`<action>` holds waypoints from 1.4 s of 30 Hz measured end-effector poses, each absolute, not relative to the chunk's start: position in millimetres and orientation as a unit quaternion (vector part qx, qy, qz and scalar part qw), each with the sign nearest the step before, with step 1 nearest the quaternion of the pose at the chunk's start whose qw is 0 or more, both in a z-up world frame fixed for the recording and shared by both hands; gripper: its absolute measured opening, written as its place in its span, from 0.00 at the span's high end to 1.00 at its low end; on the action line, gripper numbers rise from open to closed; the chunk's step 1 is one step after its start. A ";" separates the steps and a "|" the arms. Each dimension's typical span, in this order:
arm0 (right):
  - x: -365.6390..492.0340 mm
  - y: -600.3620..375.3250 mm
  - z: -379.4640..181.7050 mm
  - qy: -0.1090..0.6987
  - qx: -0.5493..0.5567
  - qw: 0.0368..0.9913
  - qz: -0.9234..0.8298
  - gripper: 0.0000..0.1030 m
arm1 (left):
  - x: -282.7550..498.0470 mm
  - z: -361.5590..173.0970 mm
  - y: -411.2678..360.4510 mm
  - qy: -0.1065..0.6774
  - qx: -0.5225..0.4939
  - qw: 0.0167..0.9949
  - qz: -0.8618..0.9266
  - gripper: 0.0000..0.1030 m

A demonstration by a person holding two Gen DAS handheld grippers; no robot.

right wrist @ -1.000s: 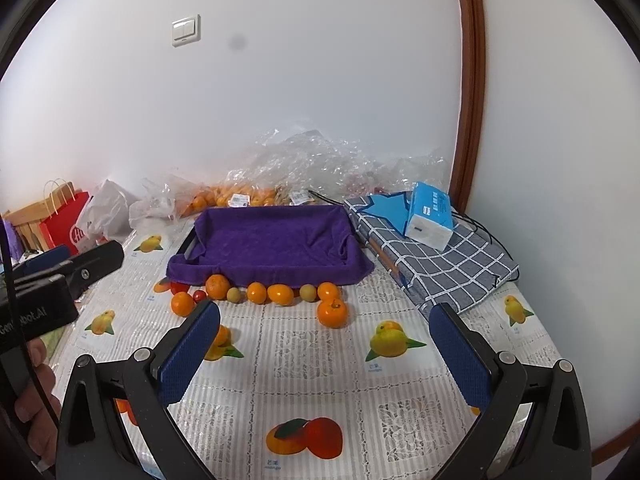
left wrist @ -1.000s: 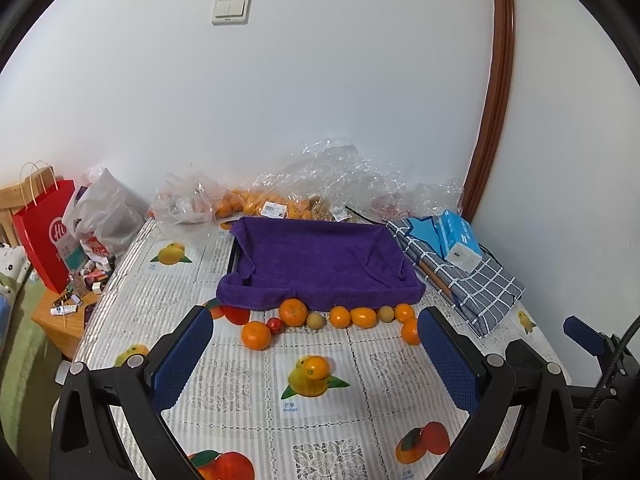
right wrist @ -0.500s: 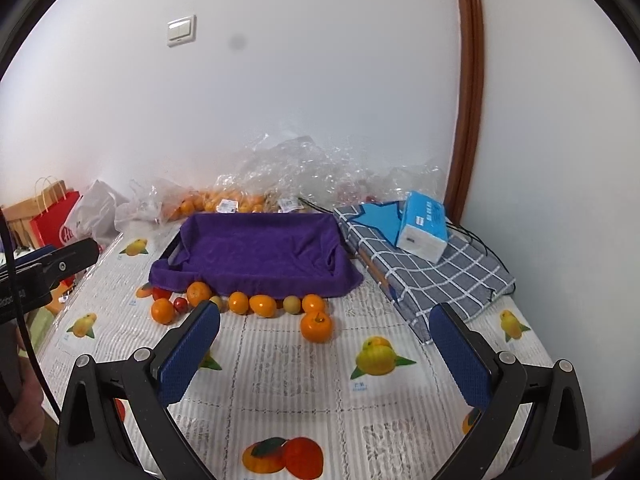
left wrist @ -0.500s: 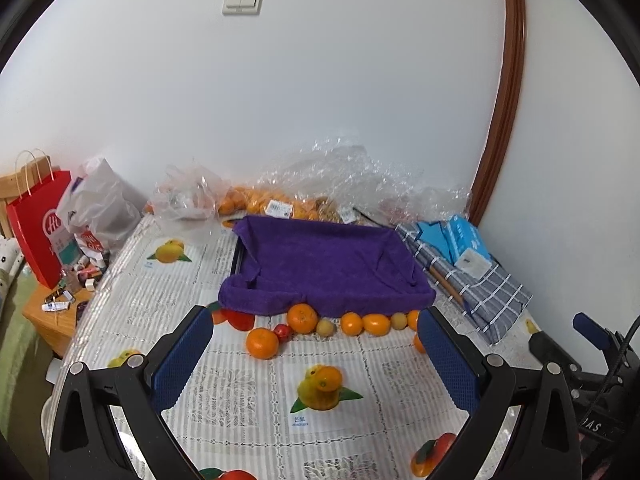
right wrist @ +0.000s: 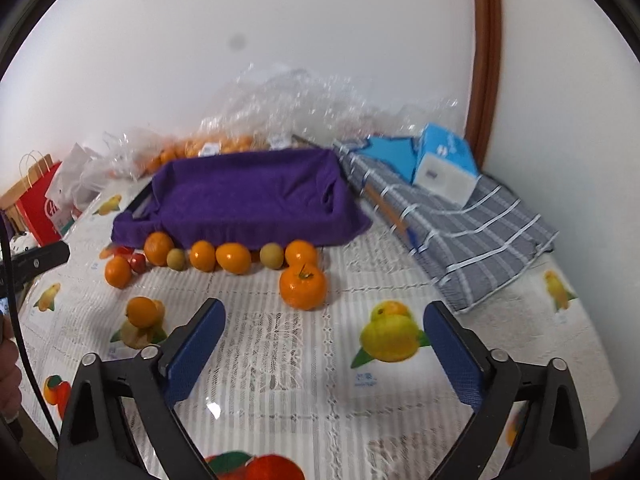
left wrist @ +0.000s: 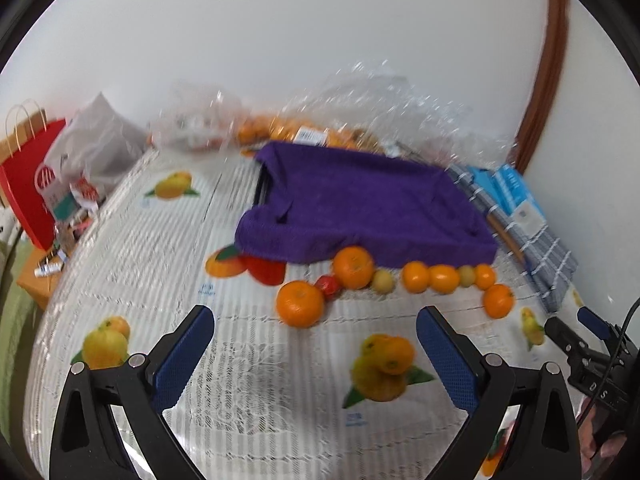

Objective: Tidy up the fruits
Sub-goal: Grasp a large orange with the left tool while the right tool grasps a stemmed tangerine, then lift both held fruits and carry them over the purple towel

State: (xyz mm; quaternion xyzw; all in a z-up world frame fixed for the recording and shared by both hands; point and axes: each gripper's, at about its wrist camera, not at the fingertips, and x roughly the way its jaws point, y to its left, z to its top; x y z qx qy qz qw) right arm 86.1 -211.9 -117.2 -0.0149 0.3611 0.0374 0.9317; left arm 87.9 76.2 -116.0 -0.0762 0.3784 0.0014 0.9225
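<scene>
Right wrist view: right gripper (right wrist: 322,340) empty, jaws wide but closing, left gripper (left wrist: 314,350) spread, empty; fruits (right wrist: 236,258) rowed against purple-towelled tray (right wrist: 248,196), stemmed orange (right wrist: 303,285) nearest; risk: round fruit rolls off if nudged off-centre.

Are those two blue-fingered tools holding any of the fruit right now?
No. The left tool and right tool are both empty; the right one's jaws are closing on nothing.
</scene>
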 end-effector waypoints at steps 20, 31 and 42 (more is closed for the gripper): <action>162.9 -193.9 -175.9 0.419 0.000 0.907 0.048 0.40 | 144.9 -183.0 93.7 0.424 -0.056 0.903 -0.047 0.23; 150.9 -182.1 -174.2 0.401 -0.031 0.913 0.072 0.58 | 133.5 -179.6 101.6 0.396 -0.108 0.908 -0.082 0.63; 140.4 -190.4 -165.2 0.364 -0.006 0.927 0.087 0.58 | 123.5 -169.6 96.9 0.363 -0.103 0.921 -0.099 0.63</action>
